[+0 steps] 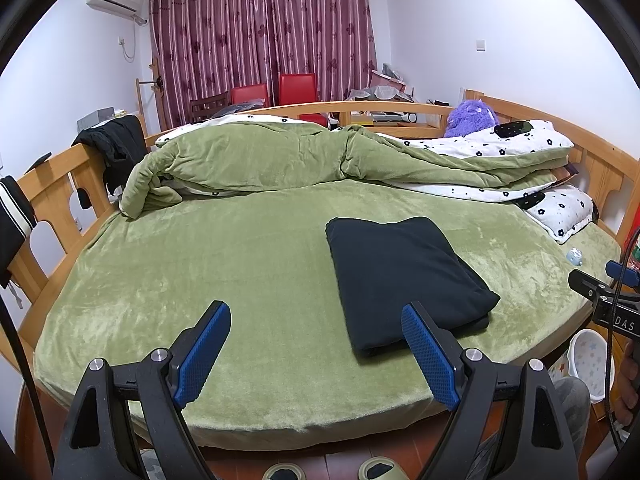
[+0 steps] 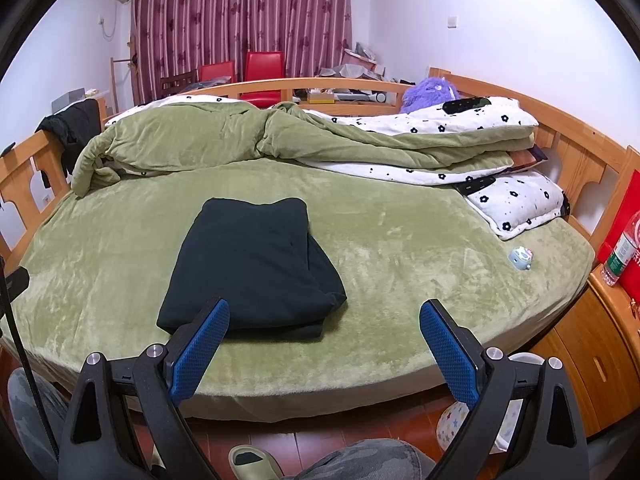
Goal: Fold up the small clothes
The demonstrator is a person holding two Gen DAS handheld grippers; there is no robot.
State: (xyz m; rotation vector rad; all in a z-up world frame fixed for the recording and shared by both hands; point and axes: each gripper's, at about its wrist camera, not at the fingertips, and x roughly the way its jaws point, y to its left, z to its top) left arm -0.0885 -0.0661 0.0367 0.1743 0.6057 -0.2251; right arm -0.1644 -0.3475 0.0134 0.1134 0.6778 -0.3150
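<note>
Black garment [image 2: 252,264] looks folded on the bed [image 2: 400,264]; my left gripper [image 1: 316,352] and right gripper [image 2: 324,350] both gape empty, so probably just tidy edges next.

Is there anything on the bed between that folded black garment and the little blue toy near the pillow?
Nothing: in the right wrist view, only bare green sheet stretches between the black garment and the blue toy.

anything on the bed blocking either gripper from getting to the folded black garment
Nothing visible does. The folded black garment lies alone on the green sheet, just beyond the open left gripper and open right gripper. The small blue toy sits well off to the right.
</note>
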